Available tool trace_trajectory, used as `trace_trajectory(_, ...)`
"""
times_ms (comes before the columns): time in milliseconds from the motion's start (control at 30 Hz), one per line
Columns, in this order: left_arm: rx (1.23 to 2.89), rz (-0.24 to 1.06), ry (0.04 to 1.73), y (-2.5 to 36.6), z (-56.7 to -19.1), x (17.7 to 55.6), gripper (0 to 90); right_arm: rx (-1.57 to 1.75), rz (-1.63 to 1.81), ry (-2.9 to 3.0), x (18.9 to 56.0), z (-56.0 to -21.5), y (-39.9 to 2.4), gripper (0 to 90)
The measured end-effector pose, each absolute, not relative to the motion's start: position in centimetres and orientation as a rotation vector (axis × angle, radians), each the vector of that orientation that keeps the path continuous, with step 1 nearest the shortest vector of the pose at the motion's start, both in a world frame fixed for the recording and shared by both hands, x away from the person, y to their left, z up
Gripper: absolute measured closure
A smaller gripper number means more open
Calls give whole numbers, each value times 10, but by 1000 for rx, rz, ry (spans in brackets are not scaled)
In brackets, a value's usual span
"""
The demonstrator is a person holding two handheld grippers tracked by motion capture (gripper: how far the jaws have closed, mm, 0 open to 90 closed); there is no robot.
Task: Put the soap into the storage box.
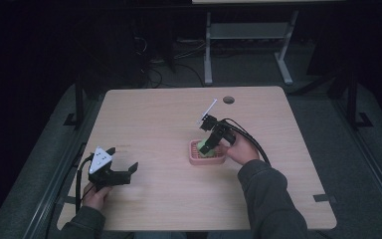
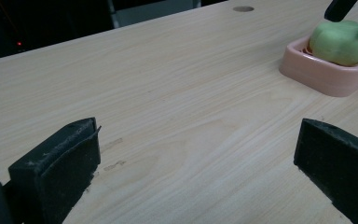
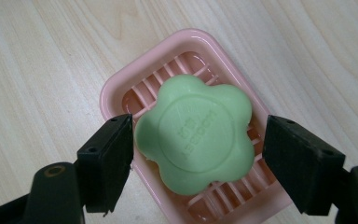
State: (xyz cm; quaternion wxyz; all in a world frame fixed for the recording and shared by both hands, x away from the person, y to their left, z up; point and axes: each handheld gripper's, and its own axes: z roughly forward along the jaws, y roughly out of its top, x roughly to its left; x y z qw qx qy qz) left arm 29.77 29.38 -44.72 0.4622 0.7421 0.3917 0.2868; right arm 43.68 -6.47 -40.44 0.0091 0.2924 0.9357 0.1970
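- Right gripper view: a green, flower-shaped soap [image 3: 196, 133] lay in a pink slatted dish [image 3: 116, 88], embossed face up, seemingly tilted against the ribs.
- The right gripper [image 3: 198, 154] bracketed the soap with its jaws apart: the left jaw sat at or just beside the soap's edge, while a clear gap showed at the right one. It was judged to be either closing for a grasp or having just let go; the pictures could not settle which.
- The gripper came at the dish from above, likely because the raised rim blocked any approach from the side.
- In the high view, the dish [image 1: 195, 160] sat right of the table's [image 1: 159, 114] centre, with the person's right hand [image 1: 241, 148] just beside it.
- The left gripper [image 1: 122, 172] rested near the table's front left corner, well apart from the dish, jaws spread wide and holding nothing, apparently parked out of the way.
- A round cable hole [image 1: 228, 99] marked the table's far edge.
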Motion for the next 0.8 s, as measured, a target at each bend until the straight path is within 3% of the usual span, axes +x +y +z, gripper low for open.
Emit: trace_trajectory(800, 1842, 704, 957, 294, -447, 297, 0, 957, 694, 2859, 429, -398, -87, 238)
